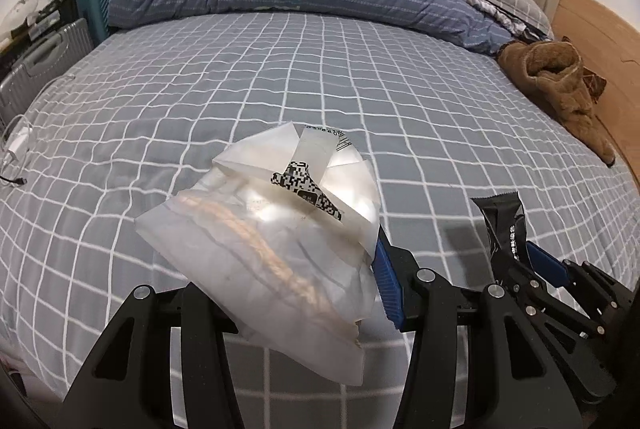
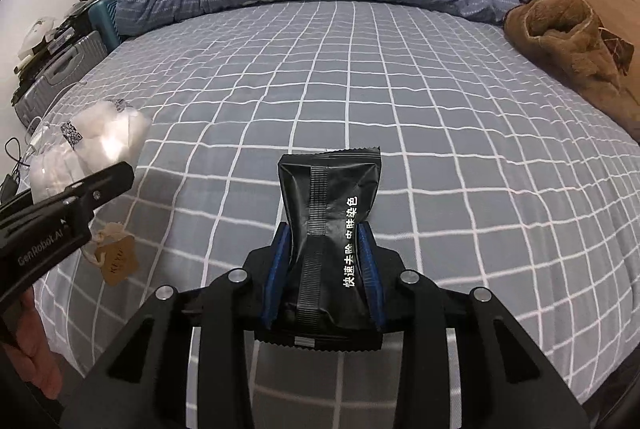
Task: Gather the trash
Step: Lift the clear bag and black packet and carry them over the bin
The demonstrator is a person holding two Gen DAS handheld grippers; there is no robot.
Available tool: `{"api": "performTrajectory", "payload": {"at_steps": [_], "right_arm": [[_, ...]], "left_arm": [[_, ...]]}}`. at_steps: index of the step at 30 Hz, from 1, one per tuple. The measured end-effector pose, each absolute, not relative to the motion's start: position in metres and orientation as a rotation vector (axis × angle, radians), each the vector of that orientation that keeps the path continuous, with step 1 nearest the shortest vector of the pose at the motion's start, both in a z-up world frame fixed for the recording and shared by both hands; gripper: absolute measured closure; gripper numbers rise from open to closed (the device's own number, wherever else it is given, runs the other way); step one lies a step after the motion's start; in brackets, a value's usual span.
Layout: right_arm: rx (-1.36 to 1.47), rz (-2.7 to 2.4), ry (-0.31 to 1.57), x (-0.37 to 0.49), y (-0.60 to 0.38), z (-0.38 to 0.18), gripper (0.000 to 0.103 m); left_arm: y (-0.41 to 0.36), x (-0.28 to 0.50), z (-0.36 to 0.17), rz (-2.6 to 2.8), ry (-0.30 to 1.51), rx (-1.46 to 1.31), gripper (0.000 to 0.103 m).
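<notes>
We hold one piece of trash in each gripper, both lifted clear of the bed (image 1: 280, 69) so nothing drags on the checked sheet. The left gripper (image 1: 280, 293) is clamped on a clear bag (image 1: 272, 229); it sticks out ahead of the fingers, tilted up, with its printed label at the far end. The right gripper (image 2: 324, 269) pinches a black sachet (image 2: 328, 213) by its lower half between the blue pads (image 2: 370, 269), squeezing it narrow there, so the top fans out ahead of the jaws. Gripping low keeps it upright and secure. Just below the left gripper, a brown tag (image 2: 118, 259) lies on the sheet, likely trash not yet collected. No bin shows, so where we carry these we cannot tell.
</notes>
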State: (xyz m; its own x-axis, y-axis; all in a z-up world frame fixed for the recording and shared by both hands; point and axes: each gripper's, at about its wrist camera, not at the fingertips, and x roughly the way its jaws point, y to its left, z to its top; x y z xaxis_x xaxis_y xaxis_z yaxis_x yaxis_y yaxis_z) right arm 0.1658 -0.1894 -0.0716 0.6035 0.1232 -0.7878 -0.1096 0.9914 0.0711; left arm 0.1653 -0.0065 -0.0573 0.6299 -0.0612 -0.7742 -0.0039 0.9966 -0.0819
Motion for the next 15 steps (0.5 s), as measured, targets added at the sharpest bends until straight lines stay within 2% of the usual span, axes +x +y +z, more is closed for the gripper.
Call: {"api": "performTrajectory", "payload": {"at_steps": [15], "right_arm": [[0.037,0.136,0.879,0.099,-0.197,-0.048,0.07]], "left_arm": [[-0.023,0.099,-0.045,-0.072,0.881,-0.07,0.054]]}}
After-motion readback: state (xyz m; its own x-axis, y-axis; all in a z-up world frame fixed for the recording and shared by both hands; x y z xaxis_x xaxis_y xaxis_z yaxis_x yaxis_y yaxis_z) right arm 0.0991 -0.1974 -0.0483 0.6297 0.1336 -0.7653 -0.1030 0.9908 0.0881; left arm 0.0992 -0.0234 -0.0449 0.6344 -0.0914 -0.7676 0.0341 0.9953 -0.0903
